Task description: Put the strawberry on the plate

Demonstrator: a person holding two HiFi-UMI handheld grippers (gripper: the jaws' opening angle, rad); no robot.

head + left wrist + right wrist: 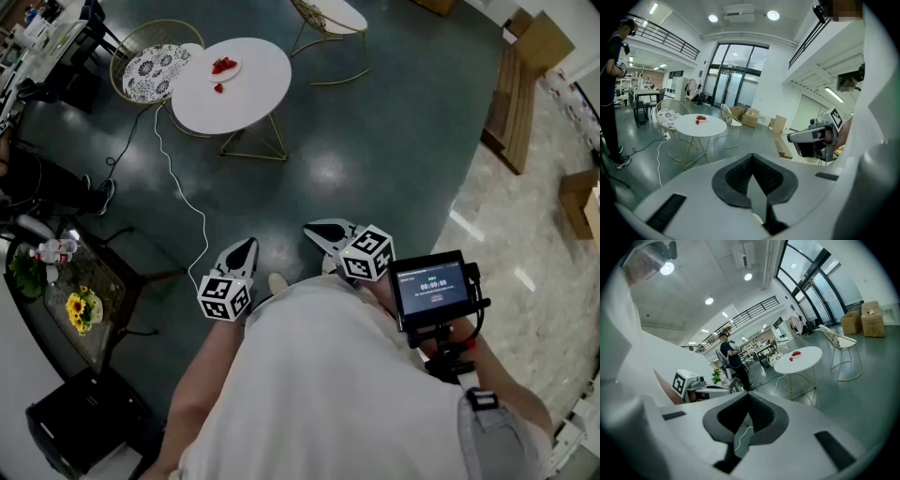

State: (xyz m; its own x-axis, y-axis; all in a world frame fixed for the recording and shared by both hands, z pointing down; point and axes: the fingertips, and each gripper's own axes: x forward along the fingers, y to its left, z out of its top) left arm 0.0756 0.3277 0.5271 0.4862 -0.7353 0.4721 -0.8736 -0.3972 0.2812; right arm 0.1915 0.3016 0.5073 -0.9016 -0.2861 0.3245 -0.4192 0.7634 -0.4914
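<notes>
A round white table [253, 98] stands far ahead across the floor. On it is a small white plate [224, 67] holding red strawberries, and one loose strawberry [218, 88] lies on the tabletop just beside it. The left gripper view shows the plate [701, 118] and the loose strawberry [697, 122]; the right gripper view shows the plate [797, 353] and the berry [791, 359]. My left gripper [246, 246] and right gripper [319, 230] are held close to my body, well short of the table. Both are shut and hold nothing.
A patterned-cushion wire chair [155, 66] stands left of the table and another chair [333, 19] behind it. A white cable [183, 197] runs over the floor. A glass side table with flowers [80, 300] is at left. A person [611, 89] stands by the left. Cardboard boxes [745, 116] are farther back.
</notes>
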